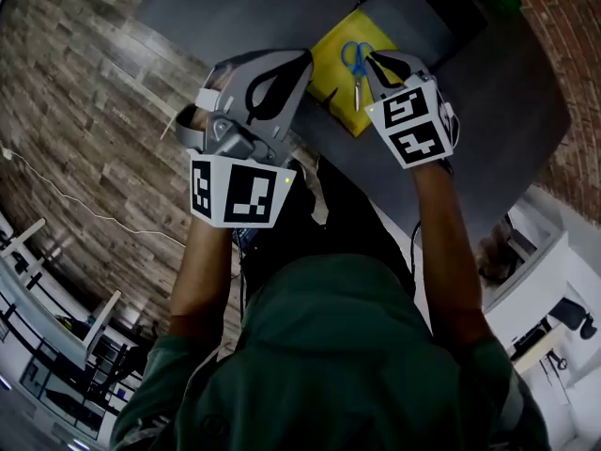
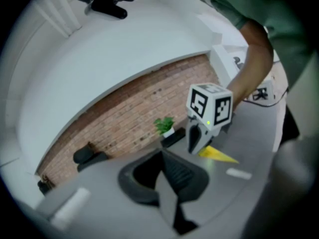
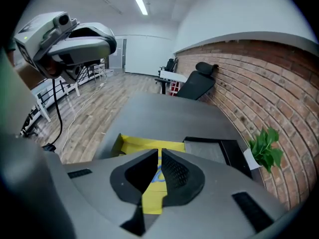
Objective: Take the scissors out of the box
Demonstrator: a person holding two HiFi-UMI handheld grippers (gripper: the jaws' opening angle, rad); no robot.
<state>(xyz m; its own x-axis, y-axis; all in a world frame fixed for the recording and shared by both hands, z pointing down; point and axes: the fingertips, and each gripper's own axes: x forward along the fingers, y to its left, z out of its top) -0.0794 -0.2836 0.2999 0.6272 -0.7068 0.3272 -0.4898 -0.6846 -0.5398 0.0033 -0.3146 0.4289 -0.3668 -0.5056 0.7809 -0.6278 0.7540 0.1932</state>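
Inspection findings: The scissors [image 1: 355, 68], blue-handled, lay inside the yellow box [image 1: 331, 56] at the upper centre of the head view, on the grey table [image 1: 512, 111]. The right gripper [image 1: 374, 62] was positioned directly over the box, its jaws clenched to a thin slit with nothing grasped; the blue handles showed through that slit in its own view. Contact with the scissors could not be confirmed. The left gripper [image 1: 302, 60] stood just left of the box, jaws likewise pressed together and empty. A potted plant [image 3: 266, 148] stood at the table's far edge by the brick wall [image 3: 249, 78].
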